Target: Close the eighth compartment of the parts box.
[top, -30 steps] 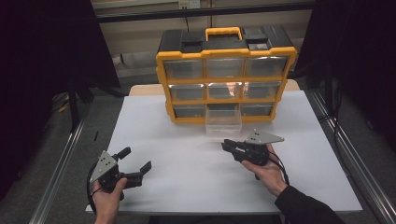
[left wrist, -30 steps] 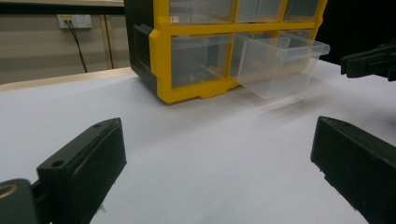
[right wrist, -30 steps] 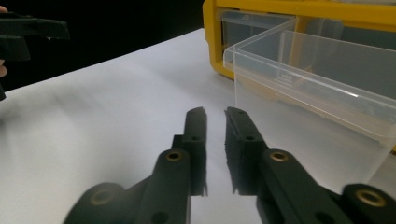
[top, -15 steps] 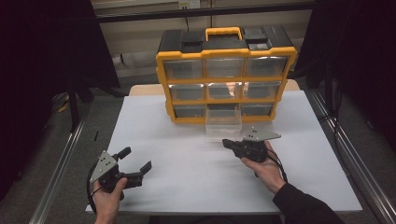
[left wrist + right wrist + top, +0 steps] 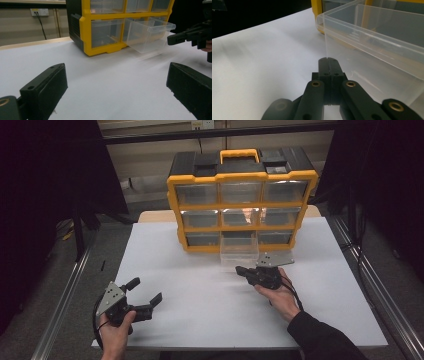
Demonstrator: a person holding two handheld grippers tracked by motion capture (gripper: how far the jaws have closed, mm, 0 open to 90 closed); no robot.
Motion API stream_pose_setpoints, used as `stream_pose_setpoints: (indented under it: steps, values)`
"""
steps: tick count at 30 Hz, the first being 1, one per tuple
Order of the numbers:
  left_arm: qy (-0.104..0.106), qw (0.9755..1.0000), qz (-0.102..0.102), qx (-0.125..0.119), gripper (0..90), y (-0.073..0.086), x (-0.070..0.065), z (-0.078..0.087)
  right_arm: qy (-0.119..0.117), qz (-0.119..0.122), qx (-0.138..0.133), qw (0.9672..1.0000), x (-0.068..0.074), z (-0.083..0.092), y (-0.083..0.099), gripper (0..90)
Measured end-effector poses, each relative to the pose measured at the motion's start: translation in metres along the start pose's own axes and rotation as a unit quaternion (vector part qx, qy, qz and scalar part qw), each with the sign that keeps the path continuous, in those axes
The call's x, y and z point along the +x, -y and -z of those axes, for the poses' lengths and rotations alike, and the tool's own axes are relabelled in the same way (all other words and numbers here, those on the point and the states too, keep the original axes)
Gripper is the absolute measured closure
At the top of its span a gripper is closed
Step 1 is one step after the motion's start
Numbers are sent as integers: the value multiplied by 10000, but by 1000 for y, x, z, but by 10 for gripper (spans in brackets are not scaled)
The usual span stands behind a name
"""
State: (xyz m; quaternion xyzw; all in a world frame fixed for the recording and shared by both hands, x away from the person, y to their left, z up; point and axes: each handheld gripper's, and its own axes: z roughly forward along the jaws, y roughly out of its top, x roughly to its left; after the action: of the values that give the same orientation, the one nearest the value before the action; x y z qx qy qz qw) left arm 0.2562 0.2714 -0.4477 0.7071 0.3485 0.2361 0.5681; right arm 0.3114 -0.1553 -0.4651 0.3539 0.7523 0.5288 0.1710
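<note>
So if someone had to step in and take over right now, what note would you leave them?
Left gripper: open, holding nothing, near the front left of the white table.
Right gripper: jaws shut, tip at the front of the clear plastic drawer; whether it touches is unclear.
The drawer sticks out of the bottom middle slot of the yellow and black drawer cabinet.
Done: drawer pulled partly out.
Left: probably work on the drawer; the aim isn't visible.

Clear drawer (image 5: 239, 254), pulled out, bottom-middle, seemingly empty.
</note>
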Motion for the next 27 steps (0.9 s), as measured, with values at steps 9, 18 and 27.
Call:
stream_pose_setpoints:
  steps: [9,18,27]
  values:
    - [31,10000,15,-14,31,0,0,0,80,50,-9,10000,-5,-3,0,900]
    - [24,10000,16,-12,31,0,-1,0,168,59,30,9998,-10,-9,0,900]
    - [25,10000,-40,-27,34,0,0,1,226,-36,-49,9997,-13,-17,-4,900]
